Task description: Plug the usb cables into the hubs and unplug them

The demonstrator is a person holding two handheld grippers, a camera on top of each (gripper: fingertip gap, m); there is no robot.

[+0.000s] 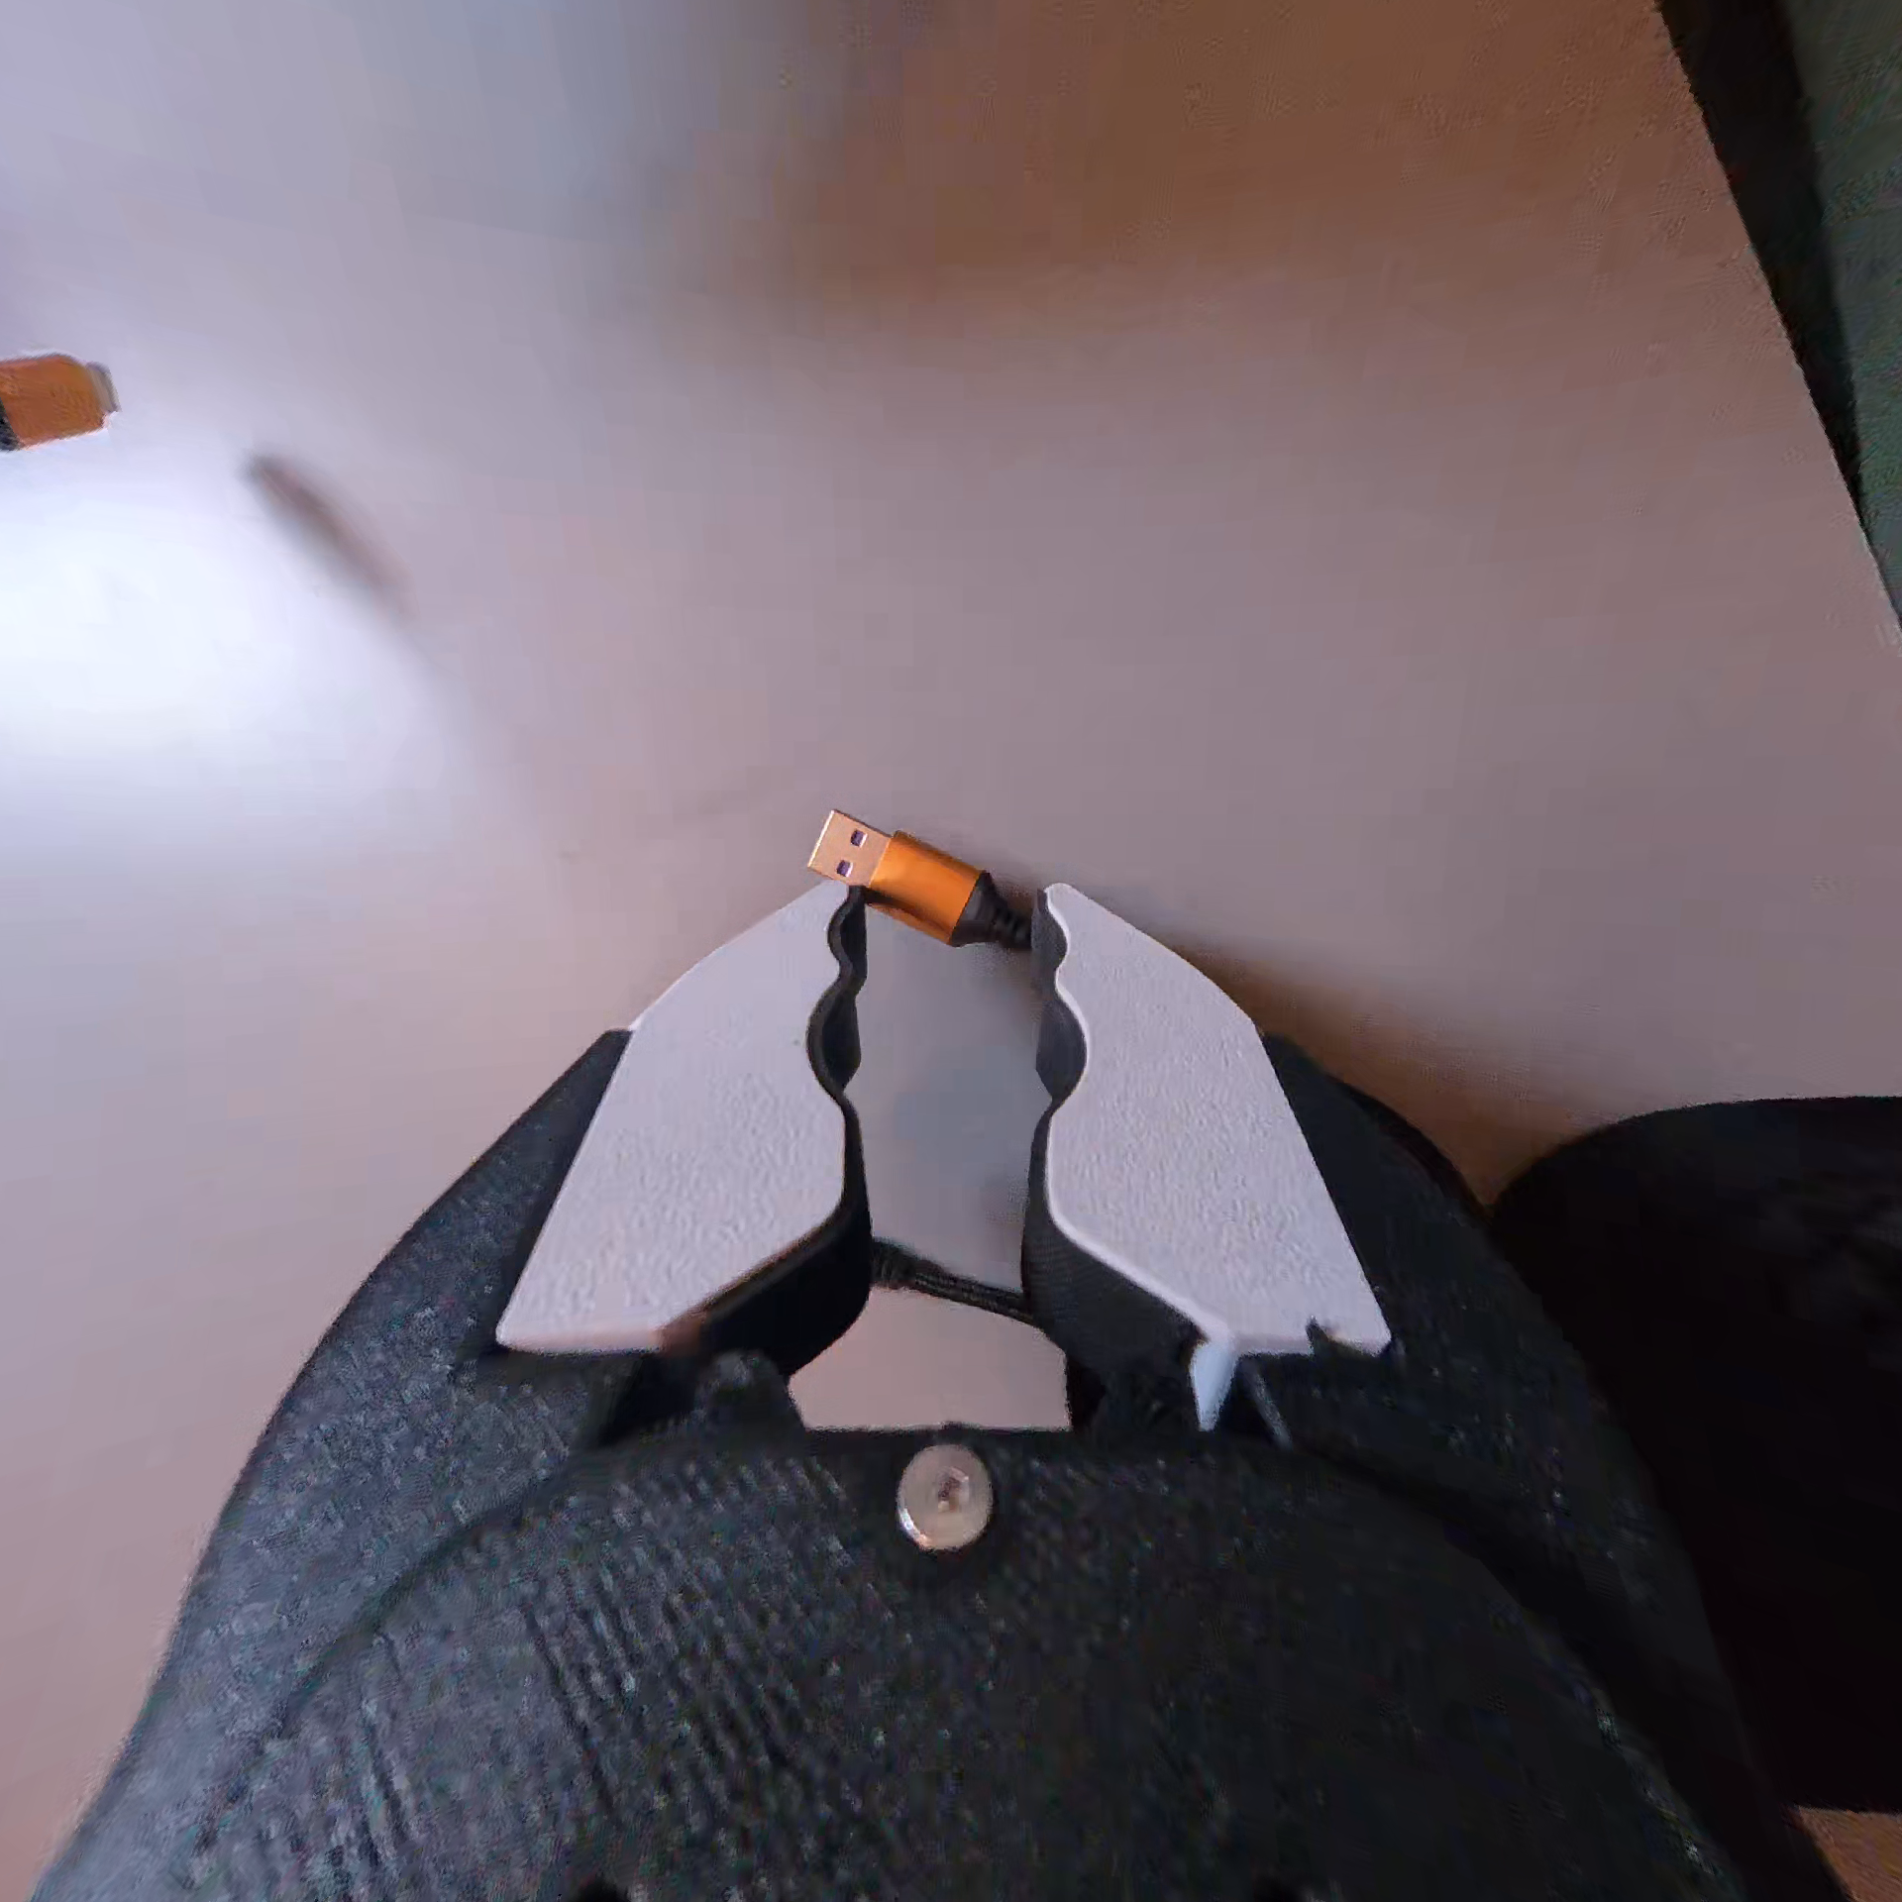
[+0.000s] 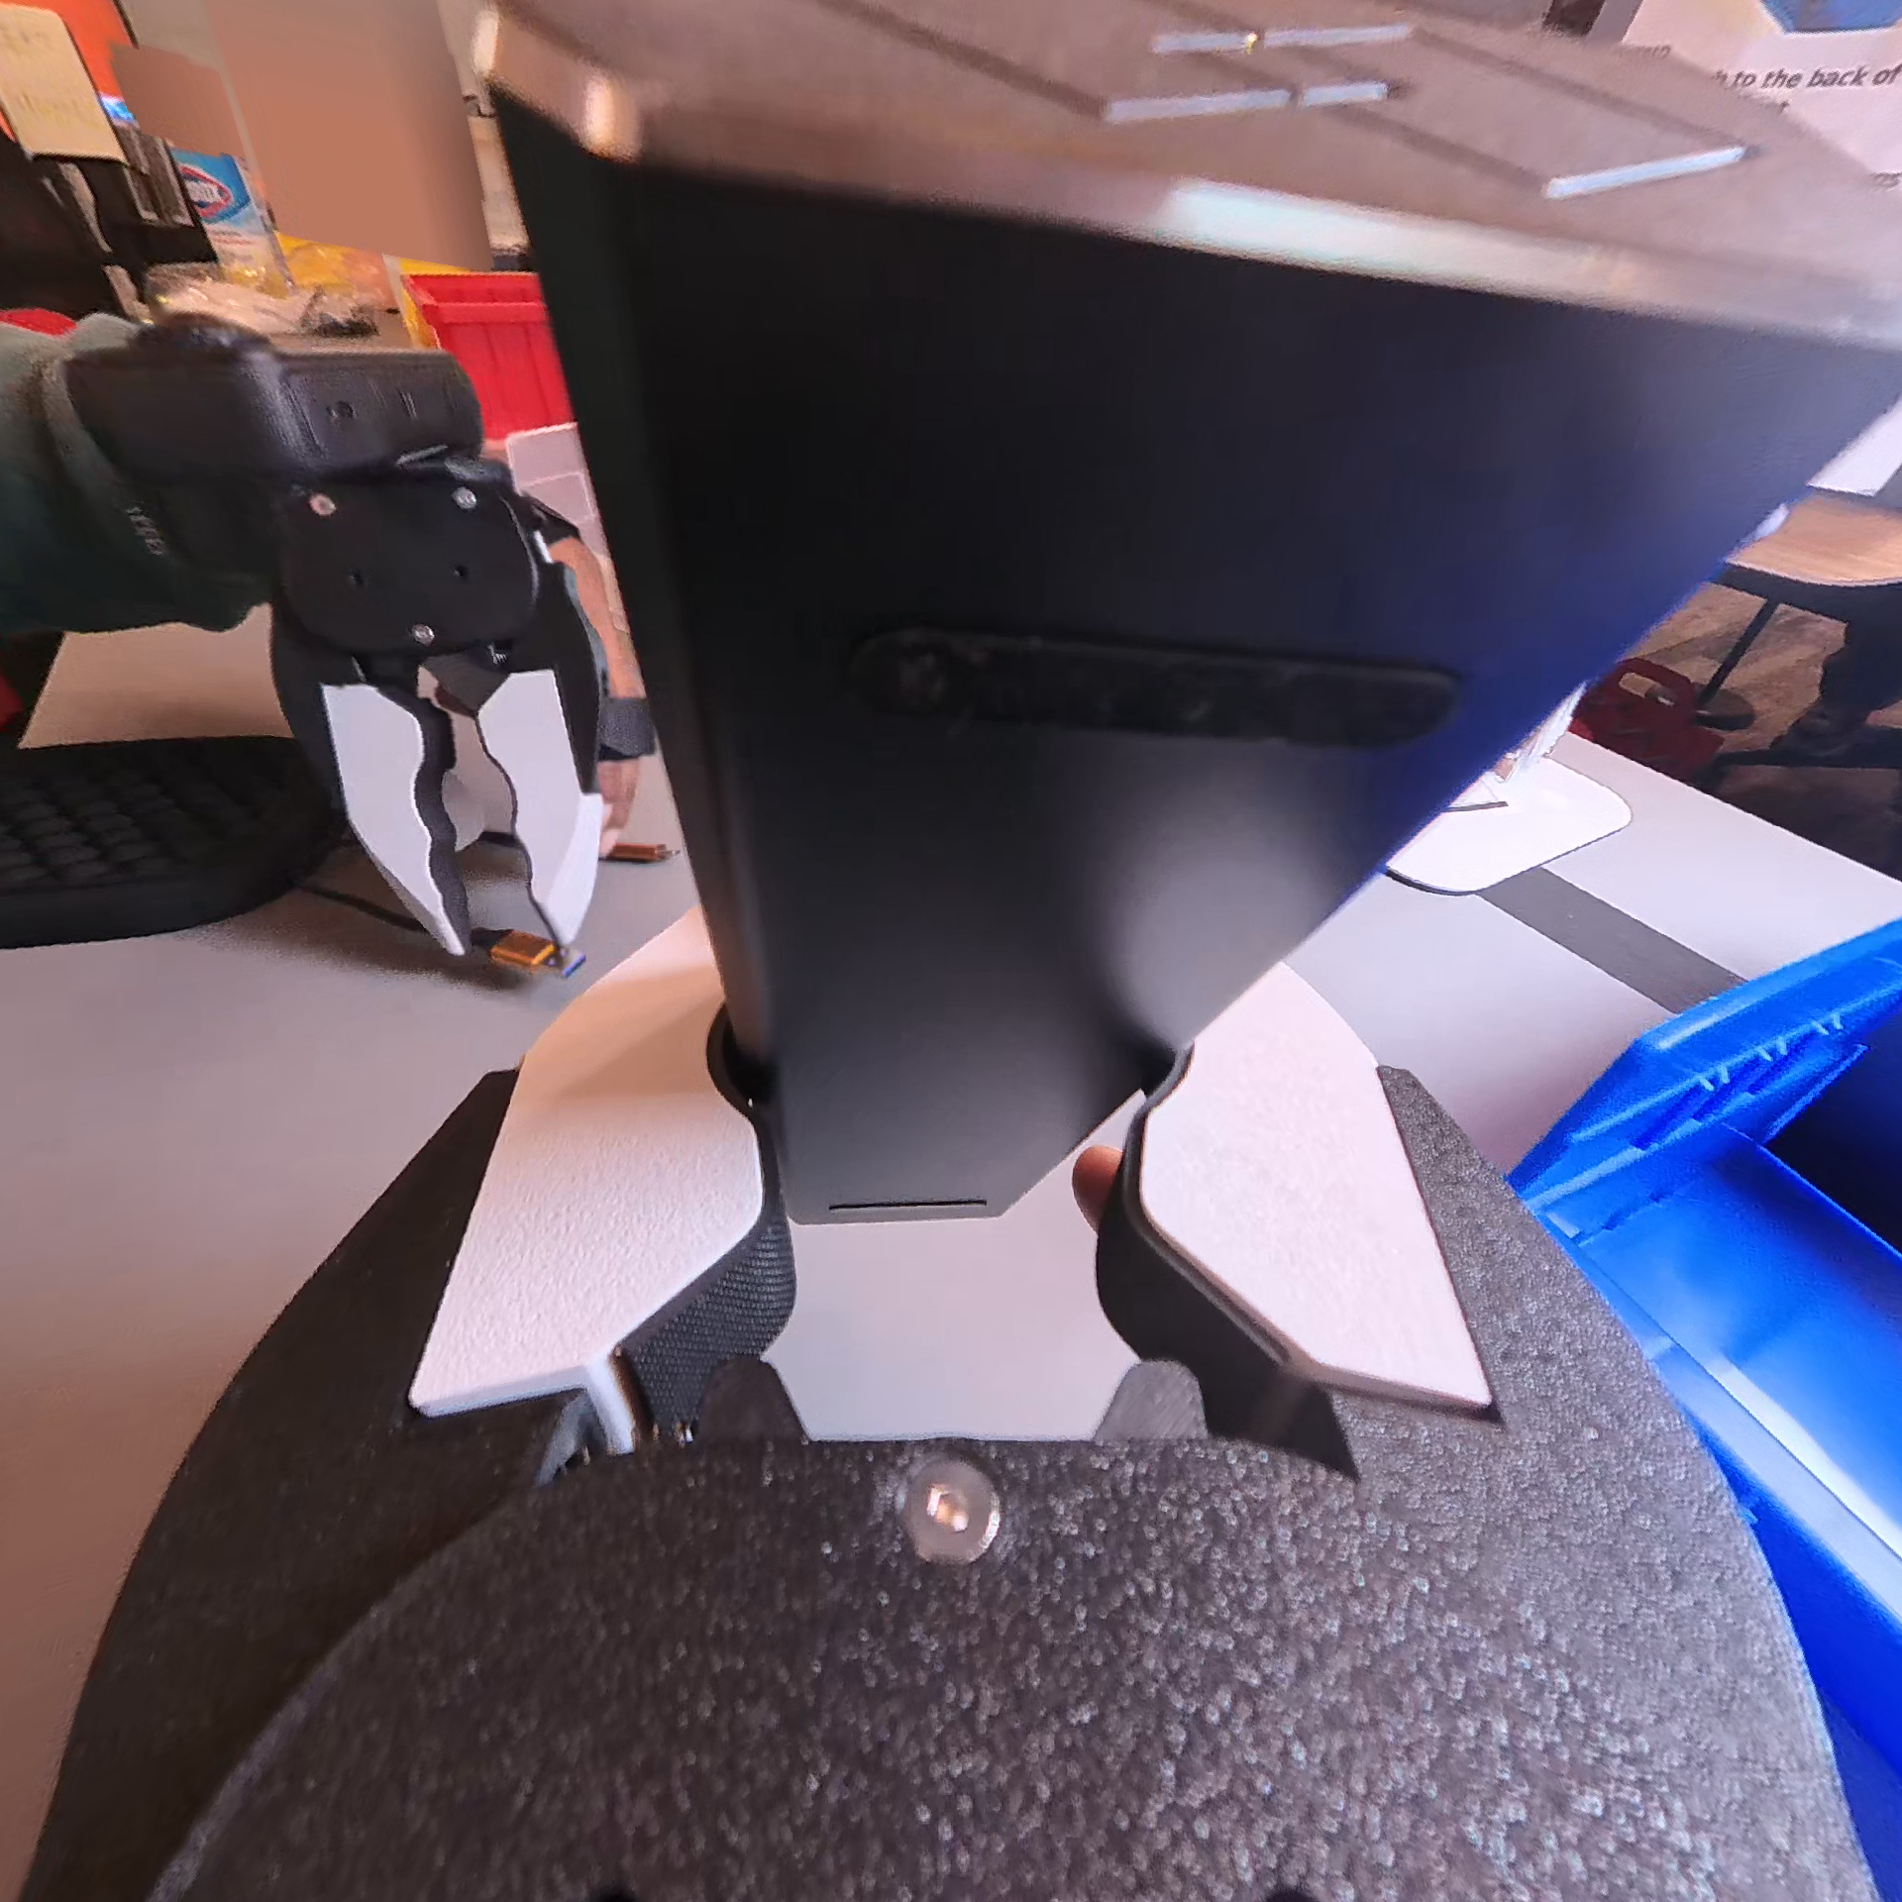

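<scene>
Left tool (image 1: 942,906) straddles an orange-shelled plug (image 1: 895,875) on the bench (image 1: 1235,515), apart; right tool (image 2: 952,1070) clamps a black hub (image 2: 1029,515).

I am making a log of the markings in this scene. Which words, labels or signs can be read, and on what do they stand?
I do not quote writing; these things bear it:
The white sheet, top right: a printed line, cut off.
The bottle label, far left: a brand mark.
The green sleeve: tiny, unreadable.
Left wrist view: none.
</scene>
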